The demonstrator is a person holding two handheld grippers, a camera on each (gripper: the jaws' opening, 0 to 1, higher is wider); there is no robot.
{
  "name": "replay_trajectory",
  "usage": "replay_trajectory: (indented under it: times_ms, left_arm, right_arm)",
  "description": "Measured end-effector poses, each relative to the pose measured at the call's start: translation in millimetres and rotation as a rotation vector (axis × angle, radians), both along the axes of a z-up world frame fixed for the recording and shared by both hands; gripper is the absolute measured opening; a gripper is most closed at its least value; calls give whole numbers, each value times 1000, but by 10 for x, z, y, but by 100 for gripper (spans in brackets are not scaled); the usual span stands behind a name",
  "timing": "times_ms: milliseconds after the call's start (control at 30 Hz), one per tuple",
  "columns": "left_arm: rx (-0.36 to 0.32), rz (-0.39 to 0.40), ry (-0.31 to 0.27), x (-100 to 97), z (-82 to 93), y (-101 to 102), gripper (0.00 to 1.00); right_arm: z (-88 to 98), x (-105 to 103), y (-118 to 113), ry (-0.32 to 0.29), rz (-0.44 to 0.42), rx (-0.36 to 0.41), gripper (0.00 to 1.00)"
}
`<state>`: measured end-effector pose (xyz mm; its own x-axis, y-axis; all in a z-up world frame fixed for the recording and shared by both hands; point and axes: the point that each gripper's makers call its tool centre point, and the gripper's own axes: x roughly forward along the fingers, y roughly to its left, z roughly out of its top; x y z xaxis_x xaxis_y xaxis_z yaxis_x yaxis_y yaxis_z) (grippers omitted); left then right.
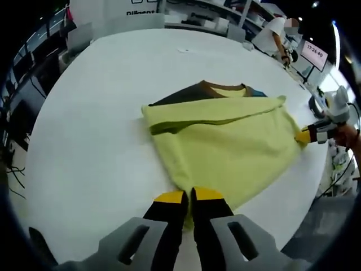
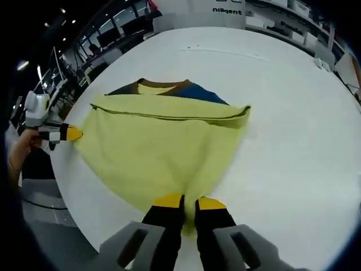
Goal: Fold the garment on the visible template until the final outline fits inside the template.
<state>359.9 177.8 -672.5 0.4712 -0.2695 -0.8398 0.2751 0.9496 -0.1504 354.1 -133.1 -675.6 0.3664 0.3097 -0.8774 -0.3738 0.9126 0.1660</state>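
The garment (image 1: pixel 225 141), yellow-green with a brown and blue part, is lying near the front edge of the white table (image 1: pixel 101 113). The left gripper (image 1: pixel 189 197) and the right gripper (image 2: pixel 183 201) are each pinching a corner of its cloth with closed jaws. A fold seems in progress; next, both corners probably need carrying across together. The writing on the far wall is too blurred to read.

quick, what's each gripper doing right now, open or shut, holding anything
Left gripper: shut on a corner of the yellow garment.
Right gripper: shut on another corner of the yellow garment.
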Motion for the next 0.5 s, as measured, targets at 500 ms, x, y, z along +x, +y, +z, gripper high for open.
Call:
replay_trajectory:
  times_ms: [500]
  left_arm:
    - [79, -49, -317, 583, 415, 206, 22]
  right_arm:
    - [417, 481, -129, -274, 76, -8, 34]
